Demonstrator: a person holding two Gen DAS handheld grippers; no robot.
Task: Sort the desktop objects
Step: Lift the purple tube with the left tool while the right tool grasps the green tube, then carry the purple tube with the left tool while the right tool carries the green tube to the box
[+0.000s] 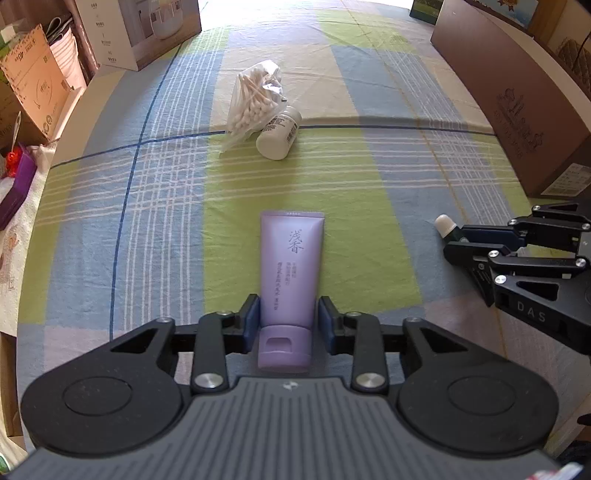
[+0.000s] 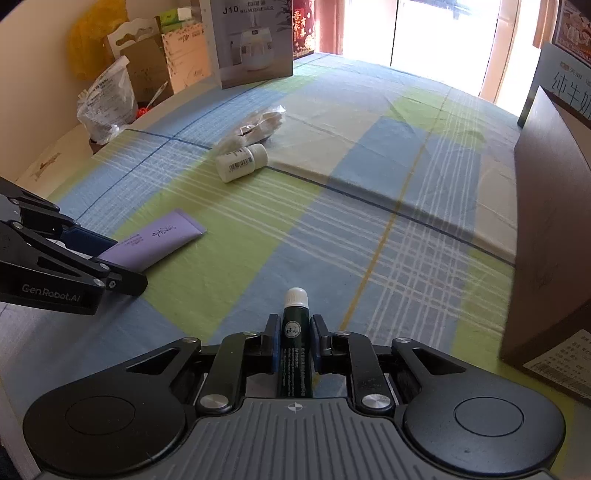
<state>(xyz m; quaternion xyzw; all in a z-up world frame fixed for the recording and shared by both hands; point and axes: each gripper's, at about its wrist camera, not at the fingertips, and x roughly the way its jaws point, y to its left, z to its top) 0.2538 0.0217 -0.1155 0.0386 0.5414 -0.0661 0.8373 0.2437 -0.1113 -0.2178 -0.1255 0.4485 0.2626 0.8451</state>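
Note:
My left gripper point(image 1: 289, 317) is shut on a purple cream tube point(image 1: 290, 266), gripping it just above its cap, crimped end pointing away. The tube also shows in the right wrist view point(image 2: 155, 242). My right gripper point(image 2: 293, 338) is shut on a dark green lip-balm stick point(image 2: 294, 332) with a white cap; it also shows at the right of the left wrist view point(image 1: 445, 225). A white pill bottle point(image 1: 279, 133) lies on its side on the checked cloth, touching a clear bag of cotton swabs point(image 1: 253, 99). Both show in the right wrist view: bottle point(image 2: 242, 162), bag point(image 2: 258, 123).
A large brown box point(image 2: 554, 229) stands along the right edge of the table. White product boxes point(image 1: 144, 29) and cardboard cartons point(image 1: 33, 81) stand at the far left. A fold in the checked cloth point(image 2: 369, 199) runs across the middle.

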